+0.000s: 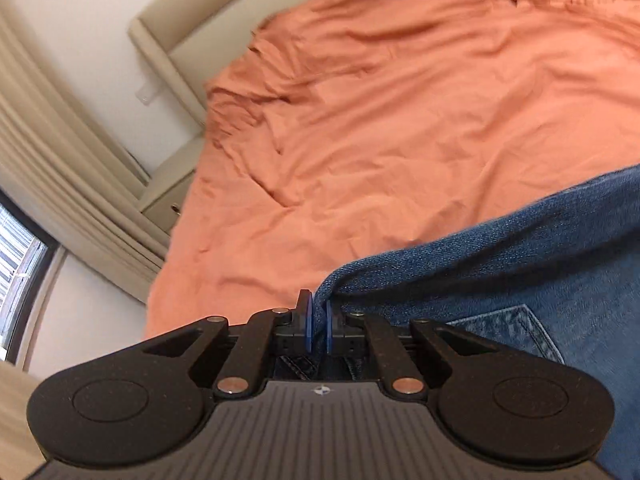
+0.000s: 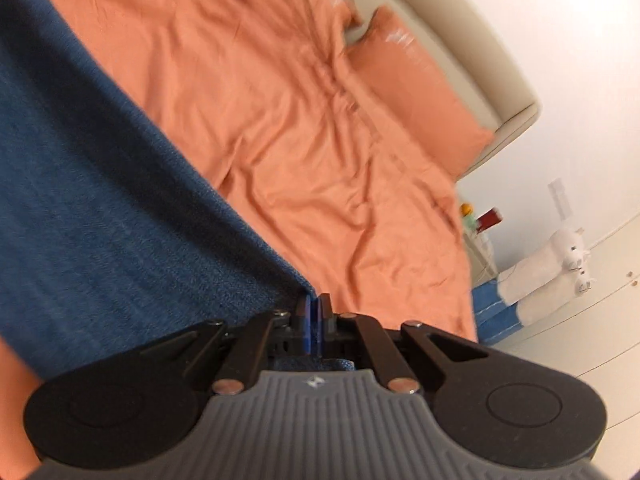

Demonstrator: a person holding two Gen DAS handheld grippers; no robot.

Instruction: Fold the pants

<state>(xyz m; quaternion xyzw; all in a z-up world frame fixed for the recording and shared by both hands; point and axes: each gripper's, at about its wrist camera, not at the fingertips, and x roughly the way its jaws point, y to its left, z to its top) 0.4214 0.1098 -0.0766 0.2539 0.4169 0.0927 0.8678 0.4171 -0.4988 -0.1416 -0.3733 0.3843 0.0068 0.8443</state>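
An edge of the blue jeans (image 1: 520,272) is clamped between the closed pads of the left gripper (image 1: 319,320). Another edge of the jeans (image 2: 100,200) is pinched by the fully closed right gripper (image 2: 314,316). The denim is held stretched between both grippers above the orange bedsheet (image 1: 400,120), near an orange pillow (image 2: 420,92).

A bed (image 1: 192,36) with a beige padded headboard carries a rumpled orange sheet (image 1: 400,120); a matching orange pillow (image 2: 416,92) lies against the headboard.
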